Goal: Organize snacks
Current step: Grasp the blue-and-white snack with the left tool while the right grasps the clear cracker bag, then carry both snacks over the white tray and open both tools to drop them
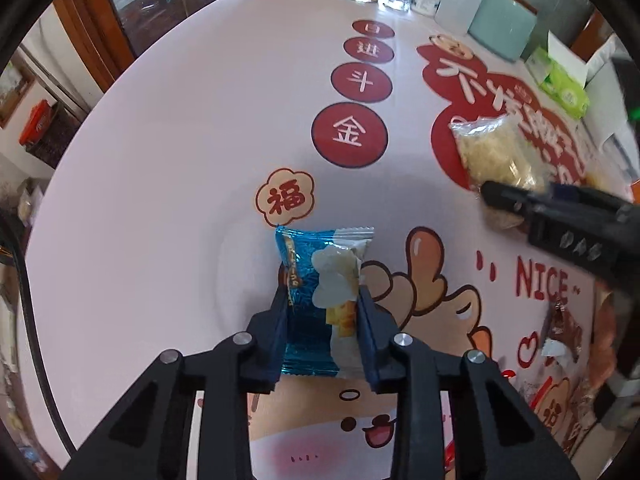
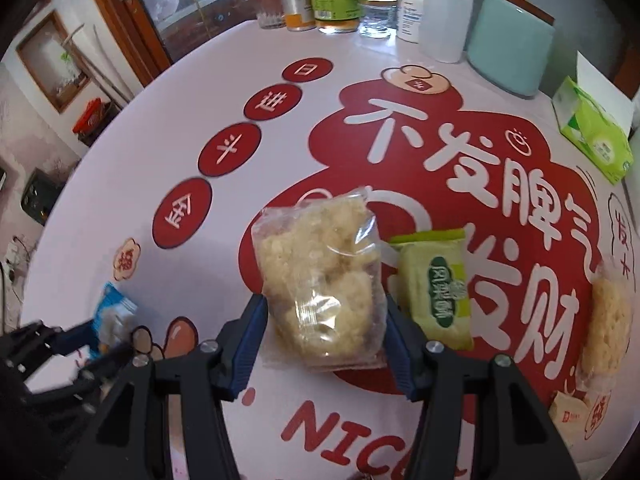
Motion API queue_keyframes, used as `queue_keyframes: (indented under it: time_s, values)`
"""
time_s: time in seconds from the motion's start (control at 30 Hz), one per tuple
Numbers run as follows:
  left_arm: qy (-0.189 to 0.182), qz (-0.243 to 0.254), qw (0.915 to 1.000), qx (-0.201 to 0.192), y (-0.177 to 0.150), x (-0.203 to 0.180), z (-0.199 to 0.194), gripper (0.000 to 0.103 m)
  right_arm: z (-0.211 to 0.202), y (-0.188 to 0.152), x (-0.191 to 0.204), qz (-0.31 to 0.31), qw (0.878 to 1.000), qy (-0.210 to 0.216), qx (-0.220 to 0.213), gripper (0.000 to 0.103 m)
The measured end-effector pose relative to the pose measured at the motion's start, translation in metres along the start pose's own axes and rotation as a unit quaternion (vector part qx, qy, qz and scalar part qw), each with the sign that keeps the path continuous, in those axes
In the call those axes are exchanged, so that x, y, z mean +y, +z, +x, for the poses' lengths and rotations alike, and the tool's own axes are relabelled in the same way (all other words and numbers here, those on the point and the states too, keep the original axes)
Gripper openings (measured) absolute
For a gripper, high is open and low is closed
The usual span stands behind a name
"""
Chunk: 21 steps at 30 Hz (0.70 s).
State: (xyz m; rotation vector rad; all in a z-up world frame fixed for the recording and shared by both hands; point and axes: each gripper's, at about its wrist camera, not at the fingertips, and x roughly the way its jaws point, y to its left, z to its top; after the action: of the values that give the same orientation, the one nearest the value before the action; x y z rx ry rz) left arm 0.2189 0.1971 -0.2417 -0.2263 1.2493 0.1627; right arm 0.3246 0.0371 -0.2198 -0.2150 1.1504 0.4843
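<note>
Left hand-held gripper (image 1: pixel 323 300) clamped tight on the blue snack packet (image 1: pixel 316 276): shiny blue foil down one side, white panel with pale rounded pieces pictured, crimped zigzag top edge, lying flat on the table (image 1: pixel 180 160) just below the little red "福" badge (image 1: pixel 285 197). Right hand-held gripper (image 2: pixel 326 312) straddling the clear bag of crumbly snack (image 2: pixel 320 276), pads (image 2: pixel 256 332) hugging both sides; whether pressing or only touching, cannot tell. Clear film, pale yellow lumpy clusters inside, creased and glossy, sitting well right of that badge on the big red cloud print. Just beside the bag, further from the badge, a light green packet (image 2: pixel 436 288) with a dark green label. Farther out still, a round pale cake in clear wrap (image 2: pixel 610 320).
</note>
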Motion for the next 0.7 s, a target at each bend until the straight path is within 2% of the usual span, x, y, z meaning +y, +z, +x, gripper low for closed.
queue_keyframes:
  time_s: [0.1,0.2,0.4,0.57,0.7]
  values:
    - [-0.033,-0.017,0.9993,-0.004,-0.001,0.011,-0.002,0.027,-0.003,-0.005,0.008,-0.011,1.000,-0.004,-0.013,0.038]
    - [-0.044,-0.023,0.9987,-0.011,-0.004,0.018,-0.009,0.027,-0.012,-0.008,0.012,-0.002,1.000,0.004,-0.021,0.034]
    - [-0.035,0.005,0.9982,-0.048,-0.007,0.012,-0.052,0.027,-0.043,-0.021,0.019,0.018,0.999,0.025,-0.040,0.033]
    - [-0.042,0.034,0.9950,-0.084,-0.017,0.000,-0.100,0.027,-0.100,-0.044,0.024,0.035,0.995,0.045,-0.079,0.033]
    - [-0.047,0.060,0.9926,-0.095,-0.031,-0.016,-0.131,0.027,-0.147,-0.072,0.022,0.059,0.991,0.039,-0.115,0.033]
